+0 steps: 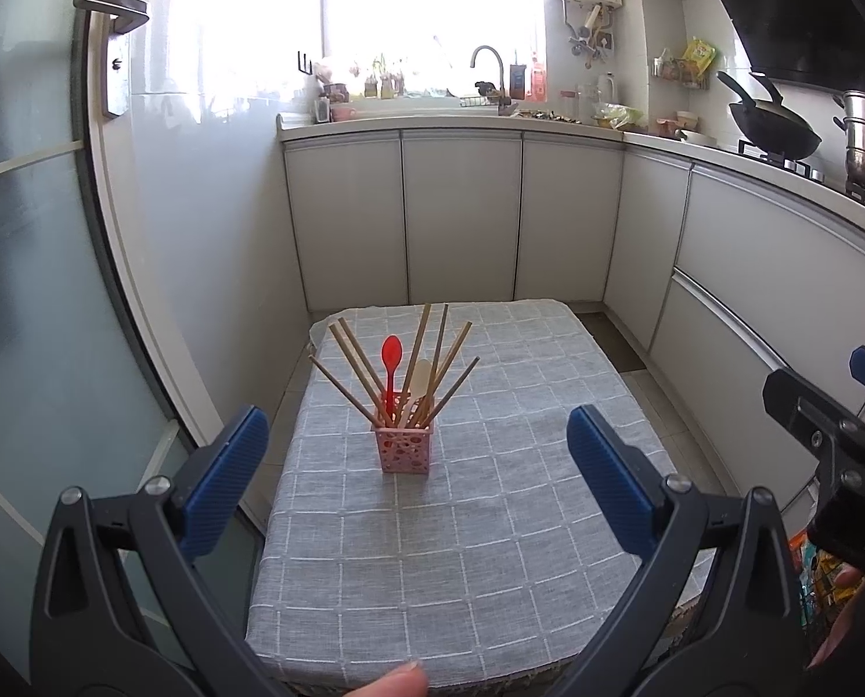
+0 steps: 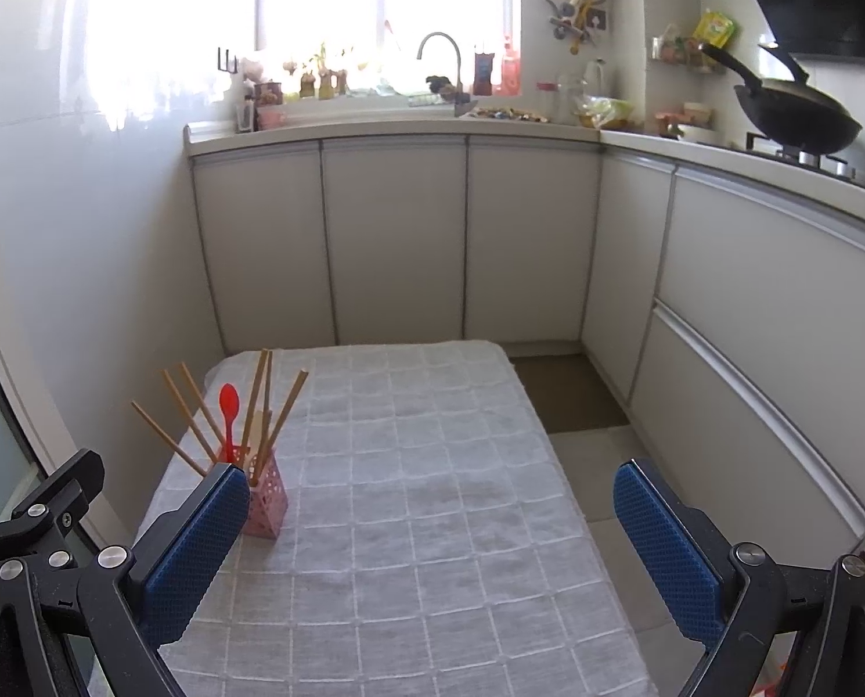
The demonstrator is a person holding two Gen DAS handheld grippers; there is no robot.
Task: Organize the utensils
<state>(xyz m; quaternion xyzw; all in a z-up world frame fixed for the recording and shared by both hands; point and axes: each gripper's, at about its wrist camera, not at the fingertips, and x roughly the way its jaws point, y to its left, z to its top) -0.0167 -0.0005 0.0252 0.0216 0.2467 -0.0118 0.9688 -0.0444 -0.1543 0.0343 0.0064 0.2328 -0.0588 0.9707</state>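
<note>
Utensils — chopsticks, a red spoon and a pale spoon — all stand in the pink holder left of centre on the cloth-covered surface. Nothing lies loose, so sorting looks finished. Left gripper and right gripper hang near, fingers wide apart, empty.

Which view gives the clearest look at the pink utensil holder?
The left wrist view: the pink utensil holder stands unobstructed near the middle of the frame, between the open left gripper fingers, all its utensils visible. In the right wrist view the holder sits far left, its near side partly hidden behind a finger of the right gripper.
</note>
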